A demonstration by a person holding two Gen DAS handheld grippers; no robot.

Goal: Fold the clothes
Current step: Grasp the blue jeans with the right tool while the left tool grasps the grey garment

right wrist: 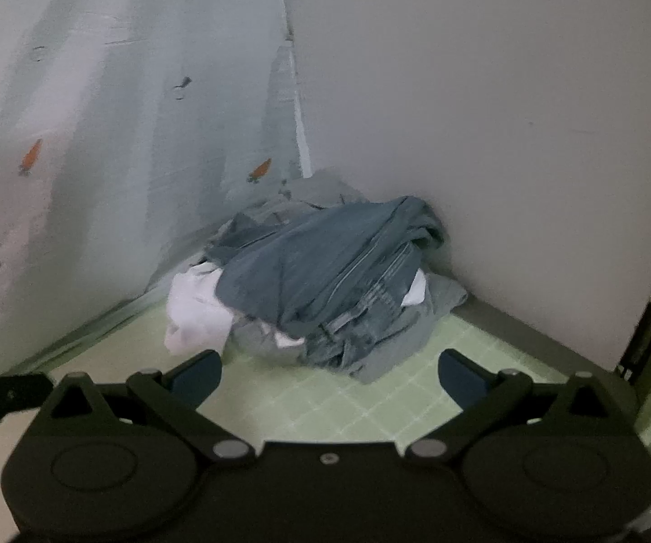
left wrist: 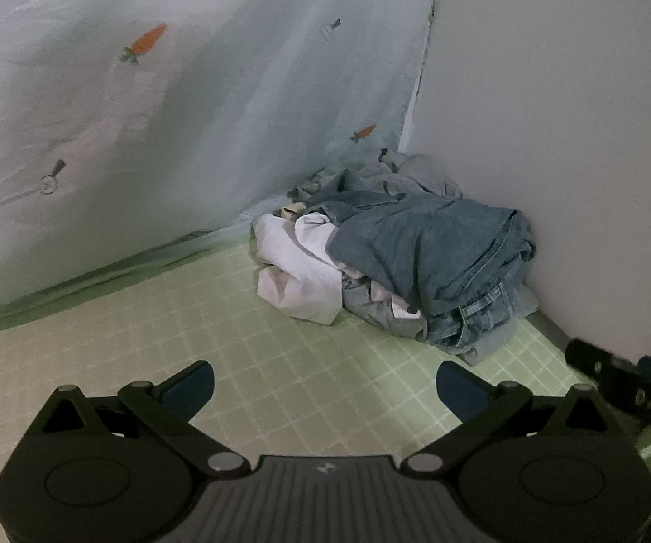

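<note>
Left gripper [left wrist: 324, 388]: released, jaws wide, nothing between them, low in the frame.
Right gripper [right wrist: 329, 378]: released too, empty.
Clothes [left wrist: 398, 253]: heaped at frame centre in the corner; jeans [right wrist: 325, 267] over what looks like a white garment [left wrist: 296, 267].
Floor [left wrist: 280, 384]: green checked sheet.

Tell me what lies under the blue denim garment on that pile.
Under the denim garment a white cloth pokes out at its left, with paler denim at the front. How many more clothes lie beneath is hidden.
</note>
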